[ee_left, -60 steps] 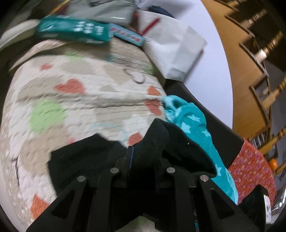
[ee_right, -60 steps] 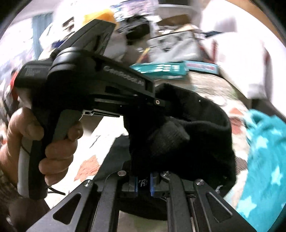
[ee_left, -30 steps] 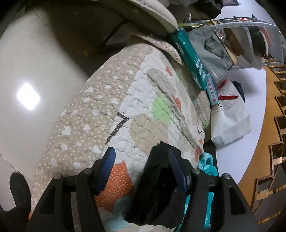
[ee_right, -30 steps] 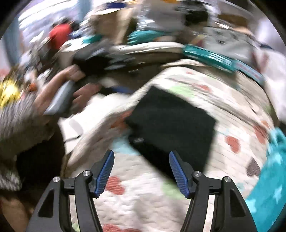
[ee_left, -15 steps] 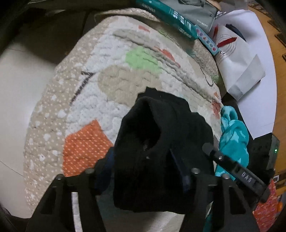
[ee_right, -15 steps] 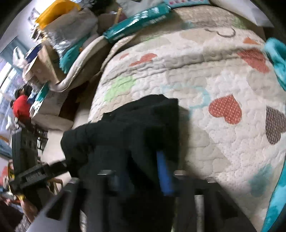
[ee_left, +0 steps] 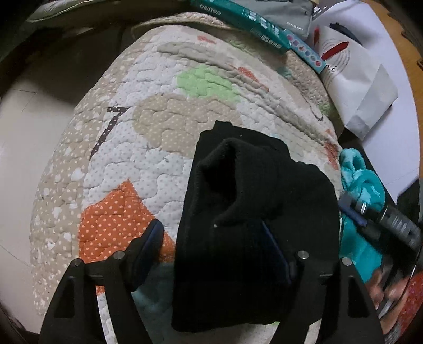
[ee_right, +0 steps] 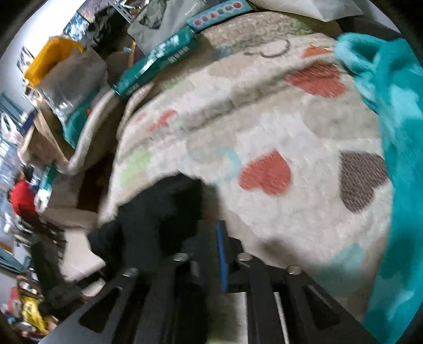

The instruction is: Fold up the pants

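1. While the left wrist view is sharp, the right wrist view is motion-blurred, so right-side detail is limited.
2. Black pants (ee_left: 253, 211) sit as a bunched, folded bundle on the quilted mat (ee_left: 127, 164), toward its right half.
3. Left gripper (ee_left: 214, 248): fingers apart, blue pads showing. The left finger is clear of the fabric over the orange patch; the right finger is partly hidden behind the bundle. The bundle lies between them and spills over the right one. No clamp visible.
4. Right gripper (ee_right: 211, 246): fingers close together with one thin blue pad edge visible between them. Black cloth (ee_right: 156, 211) is bunched at and left of the left finger. Cannot tell whether it is pinched, because of blur and dark fabric over the tips.
5. From the left wrist view, the right gripper body (ee_left: 383, 219) shows at the right edge, just beside the bundle, blurred.
6. Teal star-print fleece (ee_left: 362, 185) lies along the mat's right edge, touching the pants' side; it also fills the right of the right view (ee_right: 396, 132).
7. Teal boxes (ee_left: 253, 18) lie along the mat's far edge, with a white paper bag (ee_left: 354, 76) beside them.
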